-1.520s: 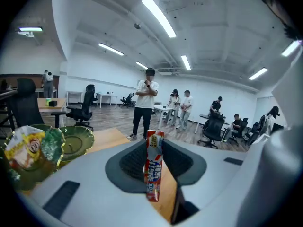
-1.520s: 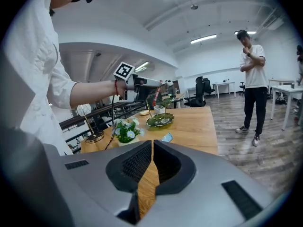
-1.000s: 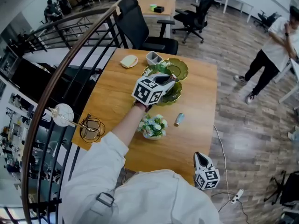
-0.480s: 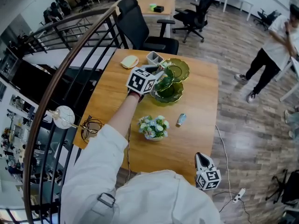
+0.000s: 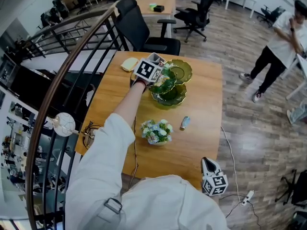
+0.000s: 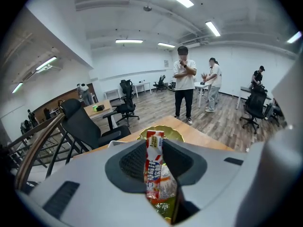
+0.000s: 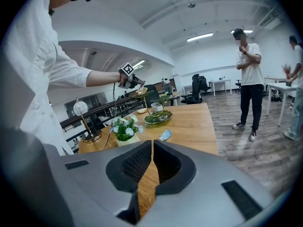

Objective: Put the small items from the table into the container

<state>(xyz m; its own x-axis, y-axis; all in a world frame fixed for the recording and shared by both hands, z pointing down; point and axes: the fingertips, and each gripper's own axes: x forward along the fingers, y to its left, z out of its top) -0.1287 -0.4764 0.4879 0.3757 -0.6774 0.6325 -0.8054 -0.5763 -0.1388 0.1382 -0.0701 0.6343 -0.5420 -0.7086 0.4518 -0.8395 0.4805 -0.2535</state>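
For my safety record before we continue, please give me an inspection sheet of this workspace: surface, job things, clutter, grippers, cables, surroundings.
Surface: wooden table; no spill seen.
Job's things: snack packet held in left gripper; blue packet lying on table; container at far edge.
Clutter: flowers in a pot; green tiered tray; yellowish item beside container; lamp at left edge.
Grippers: left gripper shut on snack packet, close to container; right gripper shut, empty, at near edge.
Cables: thin cable lies across table; white cable on floor, right of table.
Surroundings: railing at left; chair behind table; person standing at right.
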